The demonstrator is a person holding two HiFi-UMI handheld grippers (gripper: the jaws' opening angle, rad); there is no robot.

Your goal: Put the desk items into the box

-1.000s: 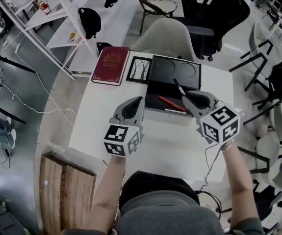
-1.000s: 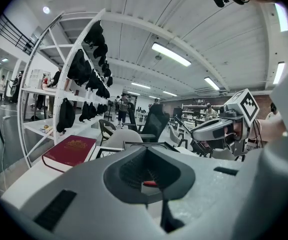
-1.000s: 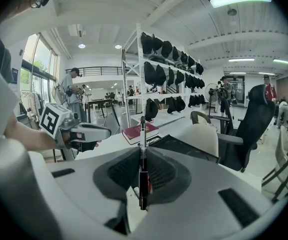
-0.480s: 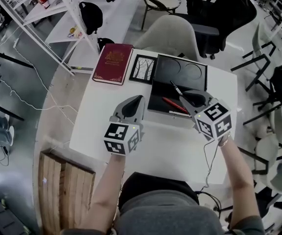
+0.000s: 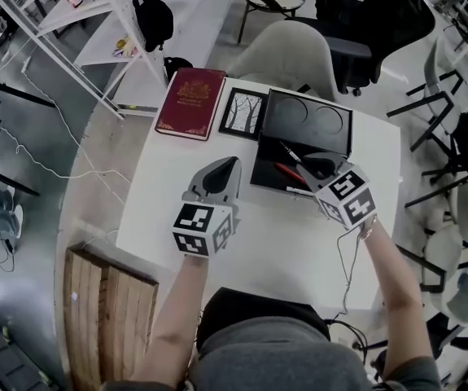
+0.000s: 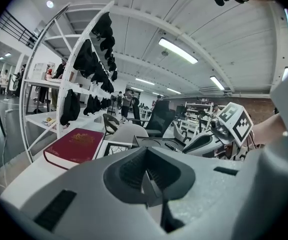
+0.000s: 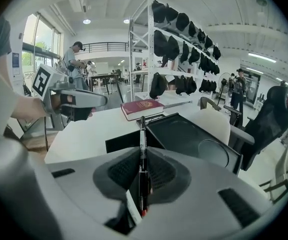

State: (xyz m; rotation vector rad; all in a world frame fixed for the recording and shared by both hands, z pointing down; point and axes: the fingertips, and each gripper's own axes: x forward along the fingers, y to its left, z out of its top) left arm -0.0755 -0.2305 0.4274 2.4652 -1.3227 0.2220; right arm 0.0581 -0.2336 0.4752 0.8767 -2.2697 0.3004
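Black pen [image 7: 142, 151] is clamped between the nearly closed jaws of the right gripper [image 5: 305, 166], above the open black box [image 5: 264, 155] at 1 o'clock on the white table [image 5: 168, 177]. The left gripper [image 5: 230, 166], at 9 o'clock from the box, has its jaws together and holds nothing.

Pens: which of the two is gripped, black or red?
The black pen, clamped in the right hand-held gripper and pointing over the box. The red pen lies loose inside the box.

Frame [image 5: 242, 112] between book [image 5: 190, 103], box [image 5: 331, 125]; perhaps touching
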